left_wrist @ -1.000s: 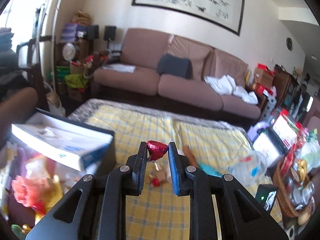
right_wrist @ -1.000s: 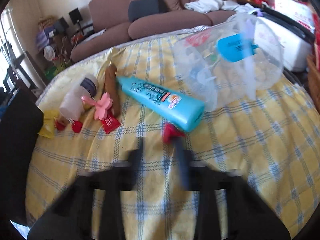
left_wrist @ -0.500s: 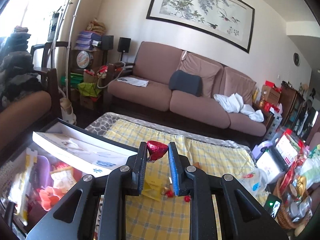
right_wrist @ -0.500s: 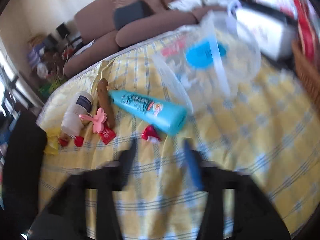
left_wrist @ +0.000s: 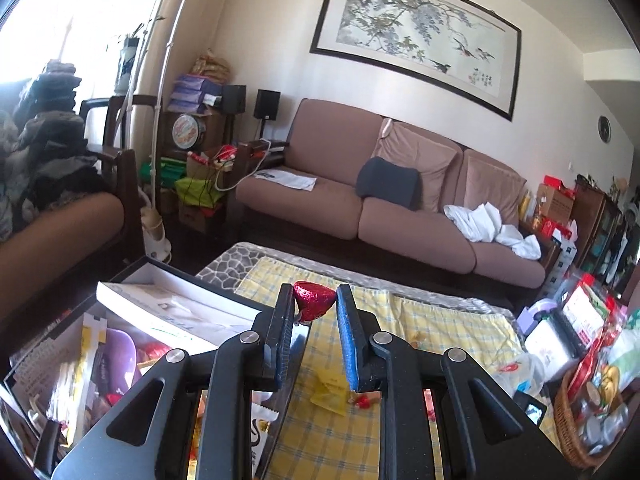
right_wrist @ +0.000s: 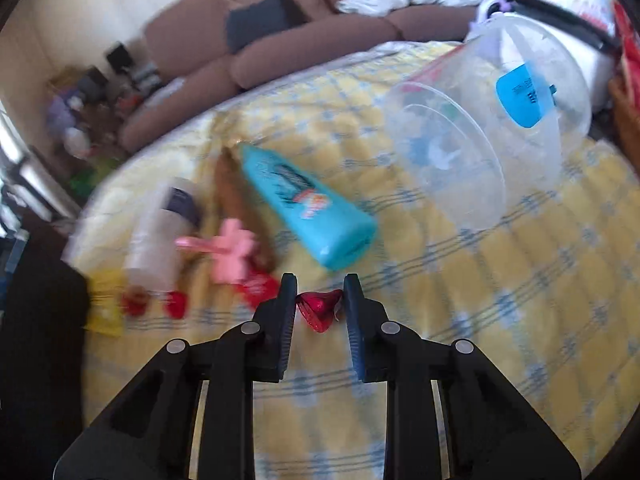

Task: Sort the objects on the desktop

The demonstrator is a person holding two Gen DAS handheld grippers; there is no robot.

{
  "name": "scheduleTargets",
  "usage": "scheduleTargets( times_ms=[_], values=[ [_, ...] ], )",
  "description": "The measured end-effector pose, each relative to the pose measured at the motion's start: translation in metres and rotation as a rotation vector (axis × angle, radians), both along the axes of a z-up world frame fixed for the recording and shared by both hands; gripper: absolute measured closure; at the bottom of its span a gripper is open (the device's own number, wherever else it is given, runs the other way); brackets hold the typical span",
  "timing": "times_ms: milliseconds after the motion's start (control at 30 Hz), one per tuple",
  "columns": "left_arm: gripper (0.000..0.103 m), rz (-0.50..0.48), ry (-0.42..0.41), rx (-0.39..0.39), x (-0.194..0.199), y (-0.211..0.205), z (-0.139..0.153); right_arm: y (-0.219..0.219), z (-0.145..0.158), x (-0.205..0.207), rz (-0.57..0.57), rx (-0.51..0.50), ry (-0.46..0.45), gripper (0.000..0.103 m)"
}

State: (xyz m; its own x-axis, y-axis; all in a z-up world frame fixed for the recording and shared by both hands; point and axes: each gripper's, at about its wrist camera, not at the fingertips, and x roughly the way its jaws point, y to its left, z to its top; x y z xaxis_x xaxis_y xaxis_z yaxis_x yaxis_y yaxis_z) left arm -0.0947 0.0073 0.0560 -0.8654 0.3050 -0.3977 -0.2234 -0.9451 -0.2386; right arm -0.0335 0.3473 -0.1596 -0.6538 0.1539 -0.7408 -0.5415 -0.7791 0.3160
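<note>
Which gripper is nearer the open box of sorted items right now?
Left. The left gripper, shut on a red foil candy, hangs beside the open box. The right gripper, closing around another red foil candy, shows no box ahead.

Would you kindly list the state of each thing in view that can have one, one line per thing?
Left tool: shut on a red foil candy, held in the air.
Right tool: closing around a second red foil candy on the tablecloth.
Blue tube: lying flat, cap on.
White bottle: lying on its side.
Clear plastic tub: tipped on its side.
Black box: open, partly filled.
</note>
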Motion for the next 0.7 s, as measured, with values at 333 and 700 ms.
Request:
scheduleTargets(
  times_ms=[333, 700],
  values=[
    [0.082, 0.024, 0.009, -0.047, 0.007, -0.006, 0.008, -0.012, 0.096, 0.033, 0.134, -0.164, 0.316, 0.081],
    [0.082, 0.14, -0.058, -0.091, 0.005, -0.052, 0.02, -0.163, 0.239, 0.021, 0.426, -0.004, 0.465, 0.081]
  ],
)
